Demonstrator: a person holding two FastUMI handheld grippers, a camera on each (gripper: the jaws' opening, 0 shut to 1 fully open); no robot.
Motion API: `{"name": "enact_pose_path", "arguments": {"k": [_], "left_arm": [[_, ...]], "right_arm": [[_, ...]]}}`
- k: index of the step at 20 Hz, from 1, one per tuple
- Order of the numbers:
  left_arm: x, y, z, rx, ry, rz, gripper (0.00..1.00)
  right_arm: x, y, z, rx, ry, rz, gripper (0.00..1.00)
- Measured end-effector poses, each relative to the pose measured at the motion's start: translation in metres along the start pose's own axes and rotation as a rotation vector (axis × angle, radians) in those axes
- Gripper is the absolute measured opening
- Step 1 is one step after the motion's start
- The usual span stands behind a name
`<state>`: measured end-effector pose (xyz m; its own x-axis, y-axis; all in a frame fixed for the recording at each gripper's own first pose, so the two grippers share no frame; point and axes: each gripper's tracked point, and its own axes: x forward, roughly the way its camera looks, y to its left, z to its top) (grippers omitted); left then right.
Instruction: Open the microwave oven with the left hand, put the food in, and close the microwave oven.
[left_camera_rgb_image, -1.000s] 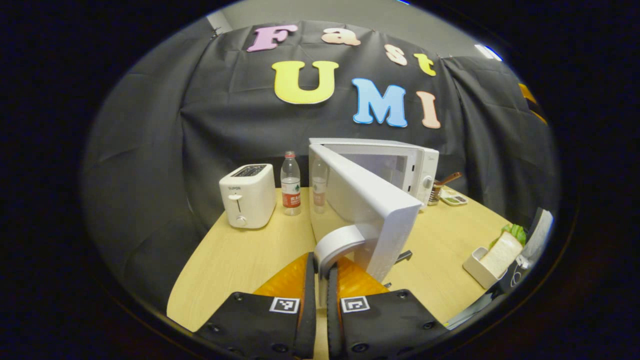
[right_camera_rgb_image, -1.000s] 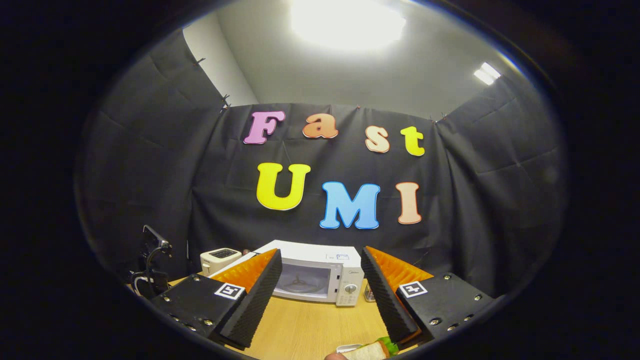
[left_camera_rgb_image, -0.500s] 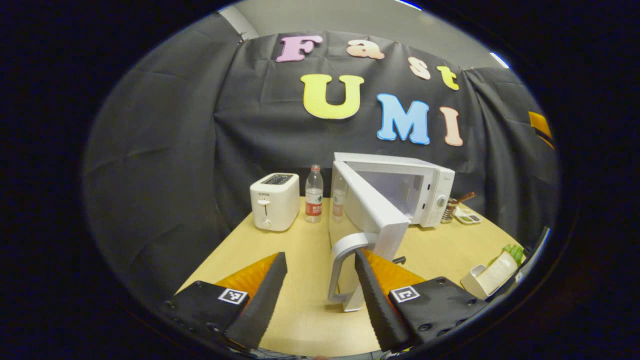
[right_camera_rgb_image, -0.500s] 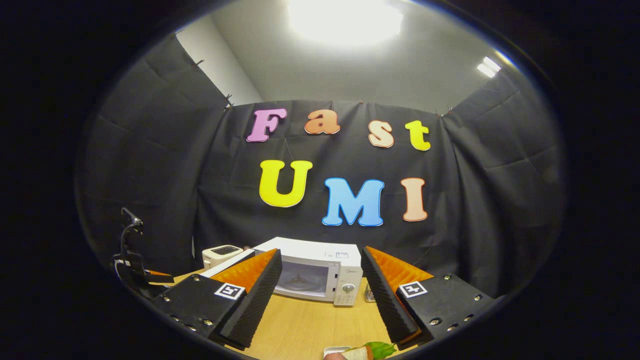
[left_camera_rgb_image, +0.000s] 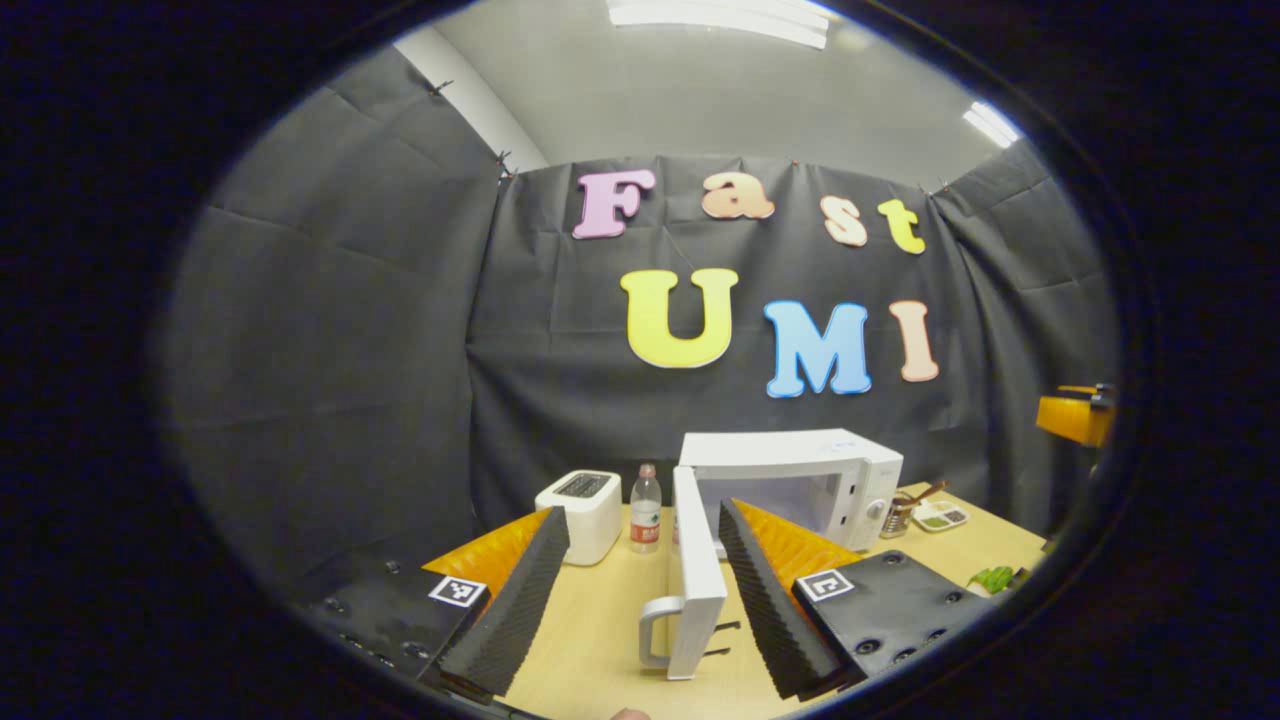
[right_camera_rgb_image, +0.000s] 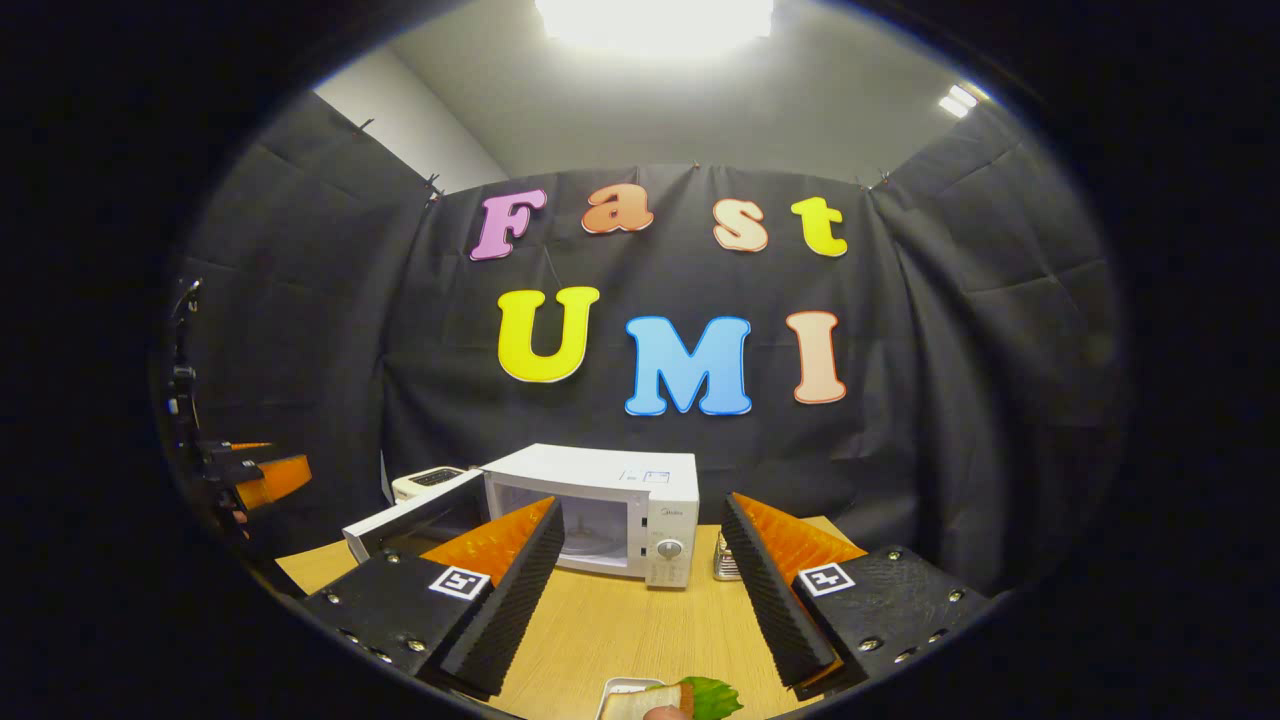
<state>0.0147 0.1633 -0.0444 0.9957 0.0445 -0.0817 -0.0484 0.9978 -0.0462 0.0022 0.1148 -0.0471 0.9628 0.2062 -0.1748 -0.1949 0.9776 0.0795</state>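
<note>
The white microwave (left_camera_rgb_image: 800, 480) stands at the back of the wooden table (left_camera_rgb_image: 610, 630) with its door (left_camera_rgb_image: 695, 580) swung wide toward me, curved handle (left_camera_rgb_image: 655, 630) at its near edge. My left gripper (left_camera_rgb_image: 640, 600) is open, drawn back and raised, and the door's edge shows between its fingers, apart from both. In the right gripper view the microwave (right_camera_rgb_image: 600, 495) has its door (right_camera_rgb_image: 410, 520) open to the left. My right gripper (right_camera_rgb_image: 640, 590) is open and holds nothing. A sandwich with lettuce (right_camera_rgb_image: 665, 700) lies in a white tray just below its fingers.
A white toaster (left_camera_rgb_image: 582, 515) and a water bottle (left_camera_rgb_image: 646, 522) stand left of the microwave. A utensil holder (left_camera_rgb_image: 898, 512) and a small dish (left_camera_rgb_image: 940, 516) sit to its right. The left gripper, held at the table's left edge (right_camera_rgb_image: 255, 478), appears in the right gripper view.
My left gripper let go of the door handle, opened, and pulled back and up from the door. The door has swung wider. The right gripper stayed open and shifted slightly.
</note>
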Motion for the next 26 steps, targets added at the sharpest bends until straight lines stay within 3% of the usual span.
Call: {"name": "enact_pose_path", "arguments": {"k": [10, 17, 26], "left_arm": [[-0.025, -0.062, 0.083, 0.019, -0.154, -0.045, 0.97], [-0.032, -0.084, 0.097, 0.035, -0.175, -0.043, 0.96], [-0.041, -0.098, 0.097, 0.064, -0.172, 0.003, 0.96]], "right_arm": [[0.006, -0.051, -0.108, 0.142, 0.323, 0.030, 0.98], [-0.001, -0.056, -0.185, 0.236, 0.553, 0.079, 0.98], [-0.021, -0.046, -0.250, 0.379, 0.790, 0.170, 0.99]]}}
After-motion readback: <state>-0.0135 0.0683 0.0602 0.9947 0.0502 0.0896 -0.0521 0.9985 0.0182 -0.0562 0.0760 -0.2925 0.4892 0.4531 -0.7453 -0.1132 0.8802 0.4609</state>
